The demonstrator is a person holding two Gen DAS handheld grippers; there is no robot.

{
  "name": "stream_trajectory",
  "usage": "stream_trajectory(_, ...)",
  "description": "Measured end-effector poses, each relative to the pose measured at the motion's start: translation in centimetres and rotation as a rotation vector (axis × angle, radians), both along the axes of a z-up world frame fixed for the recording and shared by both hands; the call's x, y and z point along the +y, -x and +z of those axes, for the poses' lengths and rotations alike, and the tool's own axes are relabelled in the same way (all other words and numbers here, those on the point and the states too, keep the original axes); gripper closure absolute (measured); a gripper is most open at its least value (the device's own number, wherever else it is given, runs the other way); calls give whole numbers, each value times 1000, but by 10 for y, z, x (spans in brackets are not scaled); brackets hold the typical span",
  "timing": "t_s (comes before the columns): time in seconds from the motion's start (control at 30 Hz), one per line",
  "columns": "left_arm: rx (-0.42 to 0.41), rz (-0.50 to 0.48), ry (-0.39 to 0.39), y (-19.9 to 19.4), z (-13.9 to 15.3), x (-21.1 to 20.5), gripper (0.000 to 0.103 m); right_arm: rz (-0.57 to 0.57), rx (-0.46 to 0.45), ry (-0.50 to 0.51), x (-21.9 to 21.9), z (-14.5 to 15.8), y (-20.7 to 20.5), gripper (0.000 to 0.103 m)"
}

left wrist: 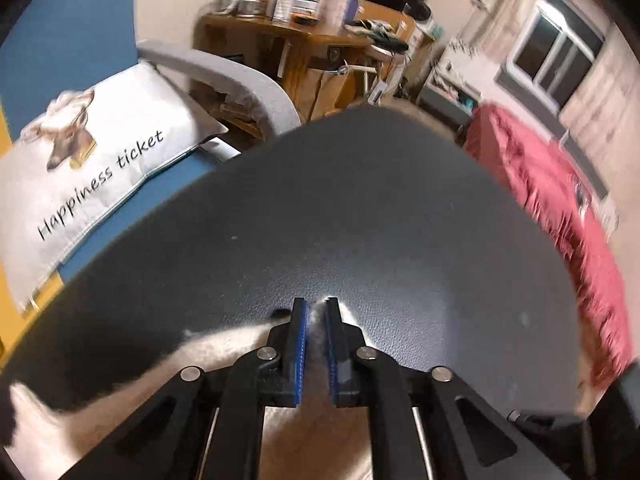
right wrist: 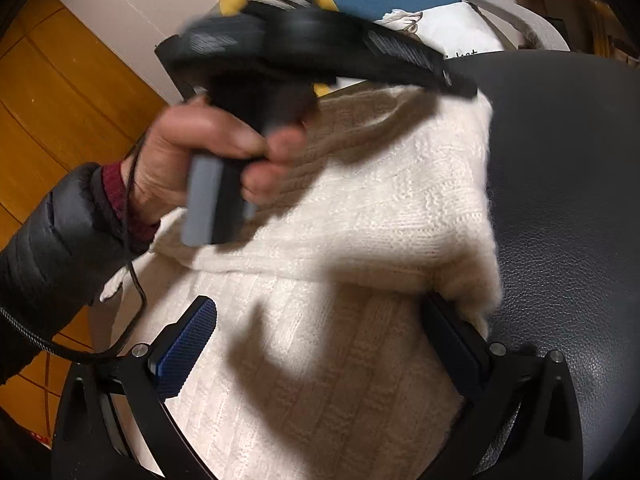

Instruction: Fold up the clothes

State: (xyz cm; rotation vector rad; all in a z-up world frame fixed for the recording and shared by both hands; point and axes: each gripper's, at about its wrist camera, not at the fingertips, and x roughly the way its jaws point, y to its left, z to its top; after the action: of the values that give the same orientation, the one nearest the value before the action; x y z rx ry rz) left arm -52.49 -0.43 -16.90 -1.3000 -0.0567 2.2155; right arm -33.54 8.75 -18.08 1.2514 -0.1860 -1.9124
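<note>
up close, the left tool (left wrist: 316,344) has its two blue-padded fingers drawn nearly together, with a thin fold of the cream sweater (left wrist: 224,344) pinched between them. the knit trails off to the left and under the tool, over a dark leather-look worktop (left wrist: 360,220).

the right tool (right wrist: 320,336) is spread wide — one blue pad (right wrist: 186,344) resting on the sweater (right wrist: 340,240), the other finger tucked at the folded edge, gripping nothing. the sweater lies folded on the worktop (right wrist: 560,200). a hand (right wrist: 192,152) in a dark puffy sleeve (right wrist: 52,248) holds the left tool's handle above it.

farther off — a red cloth (left wrist: 560,208), a printed pillow (left wrist: 92,168) and a cluttered wooden table (left wrist: 296,44).
</note>
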Motion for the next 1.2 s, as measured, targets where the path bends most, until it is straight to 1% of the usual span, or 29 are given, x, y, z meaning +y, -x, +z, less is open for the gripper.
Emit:
stream_trajectory(0.07, -30, 72, -78, -1, 8, -22, 85, -4, -5, 6, 1, 0, 0, 0)
stream_trajectory(0.17, -17, 137, -203, -22, 29, -61, 83, 8, -24, 23, 7, 7, 0, 0)
stream_trajectory(0.2, -12, 147, -232, -33, 35, -73, 82, 13, -31, 28, 9, 9, 0, 0)
stream_trajectory(0.23, -4, 155, -240, -46, 38, -84, 82, 19, -27, 44, 13, 15, 0, 0)
stream_trajectory(0.3, -5, 185, -259, -78, 35, -108, 82, 33, -5, 107, 22, 30, -1, 0)
stream_trajectory(0.37, -15, 235, -268, -109, 26, -131, 82, 31, 5, 195, 31, 49, 6, 0)
stream_trajectory(0.4, -18, 268, -264, -125, 20, -142, 82, 32, 12, 222, 32, 56, 11, 0)
stream_trajectory(0.43, -21, 301, -261, -141, 14, -152, 82, 22, 8, 229, 31, 58, 16, 0)
stream_trajectory(0.53, -88, 420, -247, -171, -13, -186, 82, -28, -35, 202, 22, 49, 30, 0)
stream_trajectory(0.6, -99, 459, -288, -181, -24, -202, 85, -62, -64, 183, 17, 43, 40, 0)
stream_trajectory(0.67, -93, 478, -296, -187, -27, -209, 87, -96, -92, 165, 11, 37, 50, 0)
stream_trajectory(0.7, -89, 489, -296, -190, -25, -212, 85, -113, -106, 156, 8, 34, 55, 0)
stream_trajectory(0.73, -87, 501, -329, -196, -23, -217, 80, -130, -120, 147, 5, 31, 60, 0)
stream_trajectory(0.8, -87, 526, -435, -212, -16, -232, 78, -163, -149, 128, 0, 25, 69, 0)
stream_trajectory(0.83, -85, 555, -488, -223, -13, -245, 76, -180, -163, 119, -3, 22, 74, 0)
stream_trajectory(0.9, -79, 639, -592, -254, -8, -278, 76, -163, -123, 103, -13, 33, 62, 0)
stream_trajectory(0.93, -78, 681, -619, -268, -9, -292, 75, -129, -97, 96, -24, 40, 50, 0)
stream_trajectory(1.03, -88, 796, -640, -304, -13, -330, 75, -23, -42, 75, -63, 53, 19, 0)
stream_trajectory(1.07, -101, 833, -649, -314, -16, -343, 75, 18, -44, 73, -76, 51, 7, 0)
stream_trajectory(1.13, -147, 896, -652, -327, -24, -364, 75, 63, -86, 75, -97, 42, -8, 0)
stream_trajectory(1.2, -189, 927, -653, -333, -33, -378, 72, 84, -127, 72, -115, 33, -20, 0)
